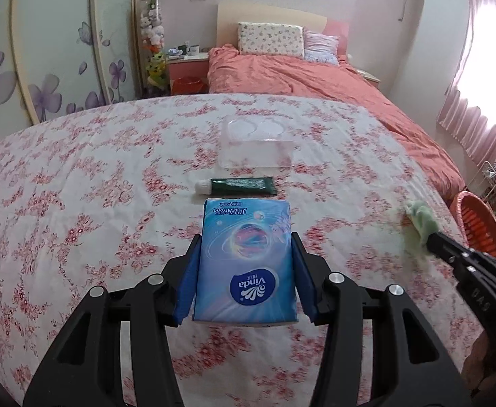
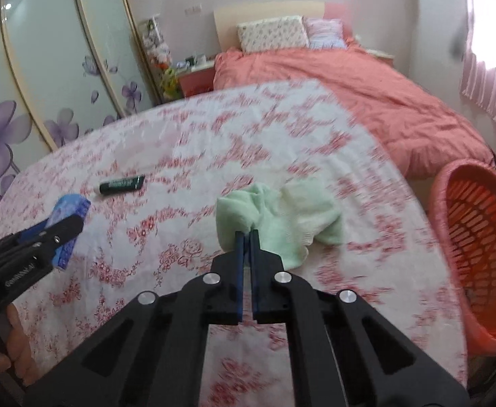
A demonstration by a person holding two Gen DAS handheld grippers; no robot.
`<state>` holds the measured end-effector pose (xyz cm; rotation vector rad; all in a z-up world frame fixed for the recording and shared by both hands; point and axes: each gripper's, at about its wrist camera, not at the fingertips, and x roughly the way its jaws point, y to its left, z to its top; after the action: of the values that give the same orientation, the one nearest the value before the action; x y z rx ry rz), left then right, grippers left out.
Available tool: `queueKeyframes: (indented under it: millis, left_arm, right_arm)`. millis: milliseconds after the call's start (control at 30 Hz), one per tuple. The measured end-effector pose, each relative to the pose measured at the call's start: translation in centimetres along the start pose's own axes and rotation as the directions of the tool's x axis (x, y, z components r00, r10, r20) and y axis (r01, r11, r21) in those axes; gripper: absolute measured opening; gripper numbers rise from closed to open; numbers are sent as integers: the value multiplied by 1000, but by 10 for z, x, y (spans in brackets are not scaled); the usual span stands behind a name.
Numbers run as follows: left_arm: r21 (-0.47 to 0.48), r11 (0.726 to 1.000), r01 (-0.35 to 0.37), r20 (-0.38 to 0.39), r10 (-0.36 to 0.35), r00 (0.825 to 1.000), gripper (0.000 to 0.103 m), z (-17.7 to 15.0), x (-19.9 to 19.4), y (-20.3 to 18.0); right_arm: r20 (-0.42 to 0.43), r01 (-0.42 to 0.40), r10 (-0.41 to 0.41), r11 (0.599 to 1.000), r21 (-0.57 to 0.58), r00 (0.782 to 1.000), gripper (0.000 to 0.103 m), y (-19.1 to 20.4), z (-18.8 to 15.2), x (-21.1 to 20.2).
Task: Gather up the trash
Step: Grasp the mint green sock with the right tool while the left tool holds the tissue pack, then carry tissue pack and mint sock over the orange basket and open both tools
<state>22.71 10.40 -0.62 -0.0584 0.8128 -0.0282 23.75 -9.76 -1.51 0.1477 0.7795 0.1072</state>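
Observation:
A blue tissue pack (image 1: 246,257) sits between the blue pads of my left gripper (image 1: 246,237), which is shut on its two sides just above the floral cloth. In the right wrist view the same tissue pack (image 2: 71,208) shows at the left in the left gripper (image 2: 73,224). My right gripper (image 2: 247,232) is shut on a fold of a pale green cloth (image 2: 282,213) that bunches up from the table. From the left wrist view, that green cloth (image 1: 421,218) and the right gripper (image 1: 429,239) are at the right edge. A dark green tube (image 1: 237,186) lies beyond the pack.
A clear plastic tray (image 1: 256,142) rests further back on the floral tablecloth (image 1: 78,203). An orange slatted basket (image 2: 478,237) stands off the table's right side. A bed with a coral cover (image 1: 316,78) lies behind. A hand (image 2: 14,342) shows at lower left.

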Motion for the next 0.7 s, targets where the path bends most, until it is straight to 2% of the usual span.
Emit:
queueKeyframes:
  millis: [333,700]
  left_arm:
    - [44,996,78,47,-80,996,50,0,-31,-41]
    - [115,975,191,59,-199,978,50,-5,-51,-100]
  right_arm:
    - [159,8,-20,997,76,987,4,-39,2,-78]
    - [274,99,-135,985,140,952,4,-84,-10,-140]
